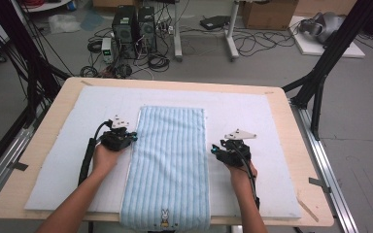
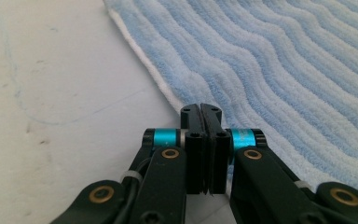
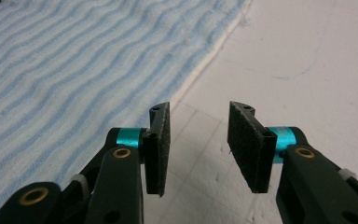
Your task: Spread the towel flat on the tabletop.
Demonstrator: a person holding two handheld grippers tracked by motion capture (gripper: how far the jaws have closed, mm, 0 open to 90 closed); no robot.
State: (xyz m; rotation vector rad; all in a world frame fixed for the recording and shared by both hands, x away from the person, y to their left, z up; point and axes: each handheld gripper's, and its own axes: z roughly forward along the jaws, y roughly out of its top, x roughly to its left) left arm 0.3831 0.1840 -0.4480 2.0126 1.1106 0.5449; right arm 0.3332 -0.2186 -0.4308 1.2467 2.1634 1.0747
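A light blue striped towel (image 1: 170,160) lies flat along the middle of a white mat (image 1: 252,111), its near end with a small rabbit picture (image 1: 164,217) hanging over the table's front edge. My left gripper (image 1: 132,137) sits at the towel's left edge. In the left gripper view its jaws (image 2: 200,109) are pressed together right where the towel's (image 2: 284,60) white hem runs into them. My right gripper (image 1: 214,149) is just beyond the towel's right edge. It stands open (image 3: 200,109) over the bare mat (image 3: 307,56), with the towel (image 3: 74,60) beside it and nothing between its pads.
The mat covers most of a wooden table (image 1: 291,126). Black frame posts (image 1: 320,73) rise at both far corners. Beyond the table, computer towers (image 1: 133,26), cables and a cardboard box (image 1: 269,13) sit on the floor.
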